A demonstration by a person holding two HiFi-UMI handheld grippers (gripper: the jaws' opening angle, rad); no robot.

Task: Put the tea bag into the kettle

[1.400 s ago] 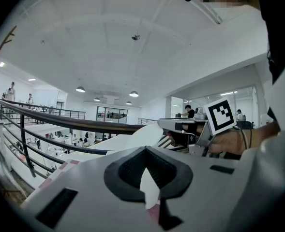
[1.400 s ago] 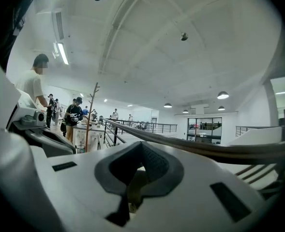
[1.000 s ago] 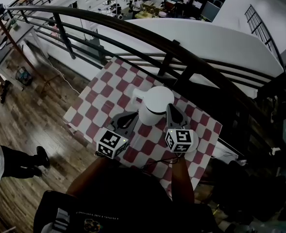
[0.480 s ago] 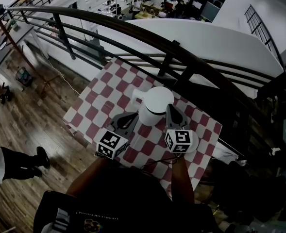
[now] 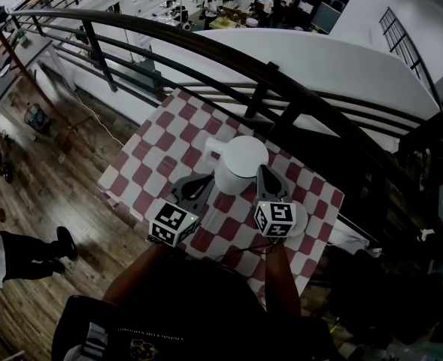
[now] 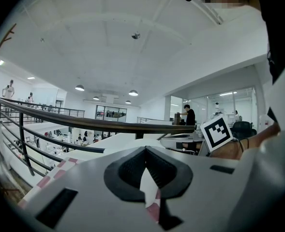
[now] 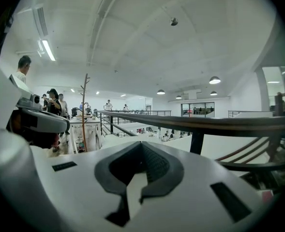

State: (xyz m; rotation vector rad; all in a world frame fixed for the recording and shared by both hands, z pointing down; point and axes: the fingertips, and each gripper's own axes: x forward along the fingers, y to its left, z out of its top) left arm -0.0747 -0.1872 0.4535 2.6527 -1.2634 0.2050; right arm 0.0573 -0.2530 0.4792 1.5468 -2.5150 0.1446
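Note:
A white kettle (image 5: 240, 162) stands with its lid on in the middle of a small table under a red-and-white checked cloth (image 5: 157, 145); its spout points left. My left gripper (image 5: 206, 182) rests low beside the kettle's near left side. My right gripper (image 5: 263, 173) sits beside its near right side. In the left gripper view the left gripper (image 6: 145, 150) is shut with nothing between its pads. In the right gripper view the right gripper (image 7: 141, 145) is likewise shut and holds nothing. No tea bag shows in any view.
A dark curved railing (image 5: 266, 70) runs close behind the table, with a drop to a lower floor beyond. Wooden floor (image 5: 48, 194) lies to the left, where a person's leg (image 5: 33, 250) stands. Dark clutter (image 5: 402, 277) crowds the right side.
Both grippers and the kettle stay where they were. Only the person on the floor at the left has shifted.

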